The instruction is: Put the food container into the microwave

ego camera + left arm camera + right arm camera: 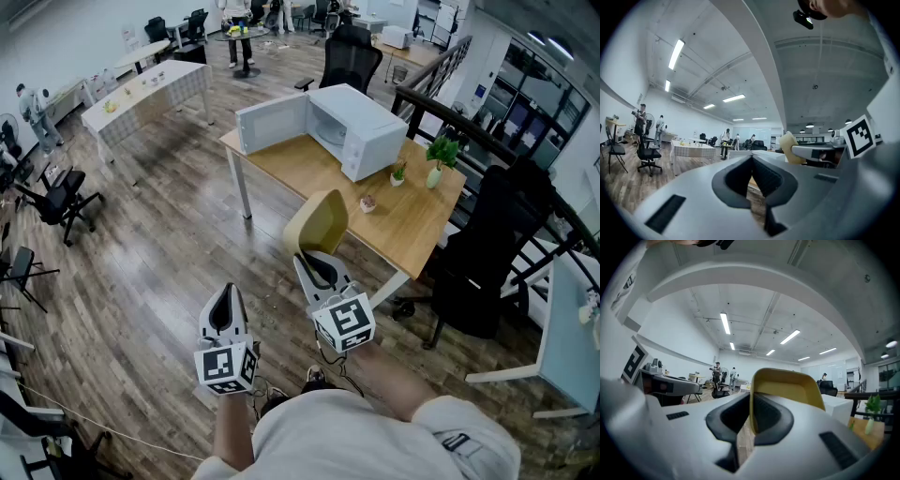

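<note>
L gripper (229, 298): jaws closed on nothing, held low by the body. Idle, prob. spare for the door later. R gripper (317, 265): jaws clenched on one wall of the yellow food container (319, 223), which is carried tilted, in the air, short of the tabletop (412, 225). Microwave (370, 127) sits at the far end w/ door (272, 122) open, so the cavity looks ready. Next: carry fwd, insert.

the wooden table (412, 225) carries a white microwave (364, 131), door open, and small potted plants (441, 155) beside it.
</note>
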{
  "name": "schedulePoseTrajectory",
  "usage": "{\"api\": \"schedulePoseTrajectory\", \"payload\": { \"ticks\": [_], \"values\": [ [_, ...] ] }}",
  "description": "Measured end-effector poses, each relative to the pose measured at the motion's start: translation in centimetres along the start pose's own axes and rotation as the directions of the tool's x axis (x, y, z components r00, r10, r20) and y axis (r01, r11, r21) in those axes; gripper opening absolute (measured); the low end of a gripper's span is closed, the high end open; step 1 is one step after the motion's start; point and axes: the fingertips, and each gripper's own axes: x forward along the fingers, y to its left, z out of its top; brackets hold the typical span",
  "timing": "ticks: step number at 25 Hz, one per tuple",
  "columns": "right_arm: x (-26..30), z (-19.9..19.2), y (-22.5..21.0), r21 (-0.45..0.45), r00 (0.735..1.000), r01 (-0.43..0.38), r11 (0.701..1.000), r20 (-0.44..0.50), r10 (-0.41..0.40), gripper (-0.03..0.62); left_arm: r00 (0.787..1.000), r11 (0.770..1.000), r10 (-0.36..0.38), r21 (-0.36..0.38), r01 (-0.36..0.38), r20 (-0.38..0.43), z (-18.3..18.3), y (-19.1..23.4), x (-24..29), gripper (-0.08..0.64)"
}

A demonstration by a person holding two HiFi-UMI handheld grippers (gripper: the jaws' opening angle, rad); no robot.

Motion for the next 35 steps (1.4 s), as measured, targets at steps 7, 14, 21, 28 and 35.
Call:
{"api": "schedulePoseTrajectory", "payload": {
  "ticks": [7, 14, 21, 28, 35],
  "values": [
    [-0.6, -0.5, -0.4, 0.016, 1.0, 0.003, 1.0, -0.016, -0.002, 0.023, 1.0, 1.0, -0.011, 0.004, 0.011, -0.029, -0.7, -0.9, -0.1, 0.012],
    [-0.4, -1.7, -1.2, 0.034, 0.999, -0.045, 0.998, -0.024, 0.046, 0.025, 0.999, 1.0, 0.0, 0.003, 0.0, -0.039, -1.6, -1.9, 1.2, 0.012],
    [-0.5, -3.7, -3.0, 0.026, 0.996, -0.077, 0.997, -0.04, 0.078, 0.026, 0.998, 1.0, 0.023, 0.01, -0.023, -0.066, -3.4, -3.6, 2.7, 0.012],
    [-0.7, -5.3, -4.4, 0.058, 0.993, -0.098, 0.993, -0.054, 0.102, 0.026, 0.993, 0.999, 0.038, 0.021, -0.036, -0.11, -4.5, -4.8, 3.2, 0.012],
    [0.9, -7.2, -5.0, 0.072, 0.991, -0.102, 0.992, -0.08, 0.108, 0.025, 0.988, 0.999, 0.047, 0.017, -0.045, -0.146, -6.0, -4.1, 4.7, 0.012]
  ]
}}
